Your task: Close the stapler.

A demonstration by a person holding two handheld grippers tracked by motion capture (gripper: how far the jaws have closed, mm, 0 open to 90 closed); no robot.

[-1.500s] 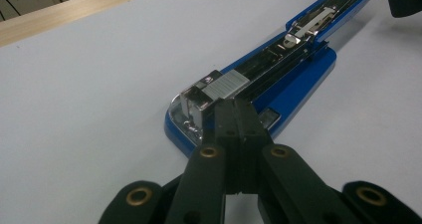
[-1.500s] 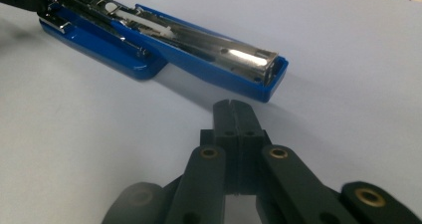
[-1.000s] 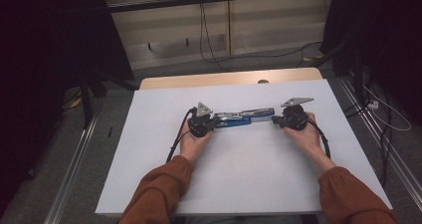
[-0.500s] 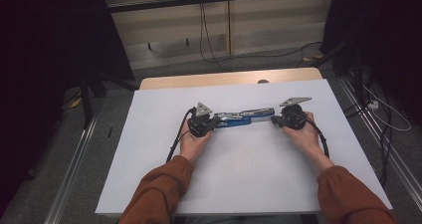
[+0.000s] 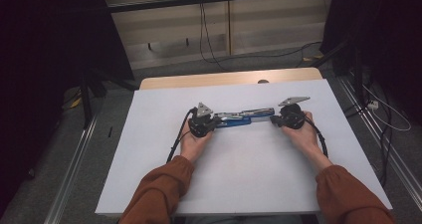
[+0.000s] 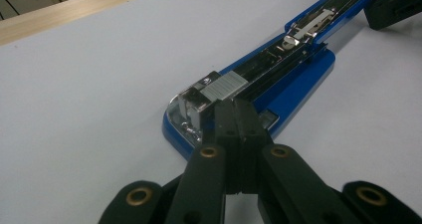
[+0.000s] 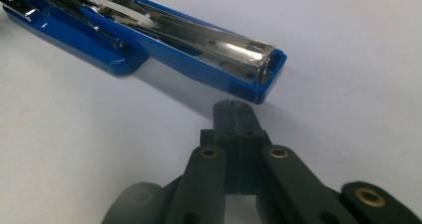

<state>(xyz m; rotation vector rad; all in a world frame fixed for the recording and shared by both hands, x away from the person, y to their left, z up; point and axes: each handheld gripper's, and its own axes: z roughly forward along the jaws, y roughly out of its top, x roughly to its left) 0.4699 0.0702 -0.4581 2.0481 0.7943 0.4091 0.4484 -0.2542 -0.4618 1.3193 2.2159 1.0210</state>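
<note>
Both grippers, left (image 6: 238,115) and right (image 7: 238,115), are clenched empty at either end of the opened stapler (image 5: 242,118) mid-table; judged step: bracing it; next, reopen jaws to grasp.

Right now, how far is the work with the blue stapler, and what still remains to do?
Done: the blue stapler lies swung fully open on the white table, its metal staple channel exposed. In hand: the left gripper, jaws shut, rests at the stapler's head end; the right gripper, also shut, sits just short of the opened arm's tip, gripping nothing. Left: probably loading staples, though I see none, then folding the arm shut.
</note>
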